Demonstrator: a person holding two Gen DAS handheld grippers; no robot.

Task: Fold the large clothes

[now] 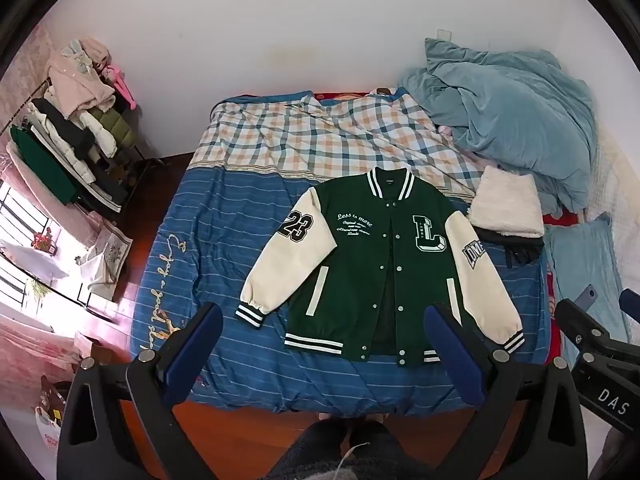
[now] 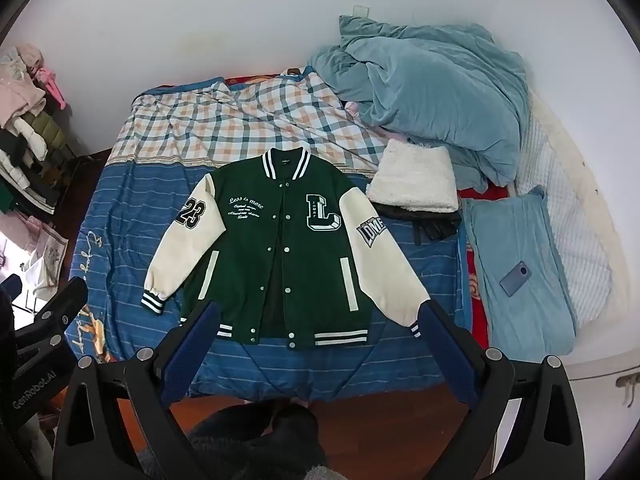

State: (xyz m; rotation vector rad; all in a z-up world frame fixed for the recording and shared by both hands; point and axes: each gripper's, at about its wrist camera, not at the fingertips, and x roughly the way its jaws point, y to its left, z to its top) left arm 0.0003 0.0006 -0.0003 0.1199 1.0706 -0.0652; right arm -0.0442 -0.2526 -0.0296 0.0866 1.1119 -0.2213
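The green jacket (image 1: 360,264) lies flat, unsnapped, cream sleeves spread, near the bed's (image 1: 224,240) front edge. Left claw (image 1: 324,344) and right claw (image 2: 320,340) gape empty; one cuff hides behind a finger.

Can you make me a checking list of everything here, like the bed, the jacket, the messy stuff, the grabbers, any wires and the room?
Surface: bed with a blue striped cover and a plaid sheet toward the wall.
Job's things: green varsity jacket lying flat, front up, cream sleeves spread out, not yet folded.
Clutter: blue duvet bunched up; folded white fleece beside the jacket; blue pillow with a phone on it.
Grippers: left hand-held gripper and right hand-held gripper both open, above the near edge of the bed, holding nothing.
Cables: nothing seen.
Surroundings: white wall, clothes rack at left, wooden floor.
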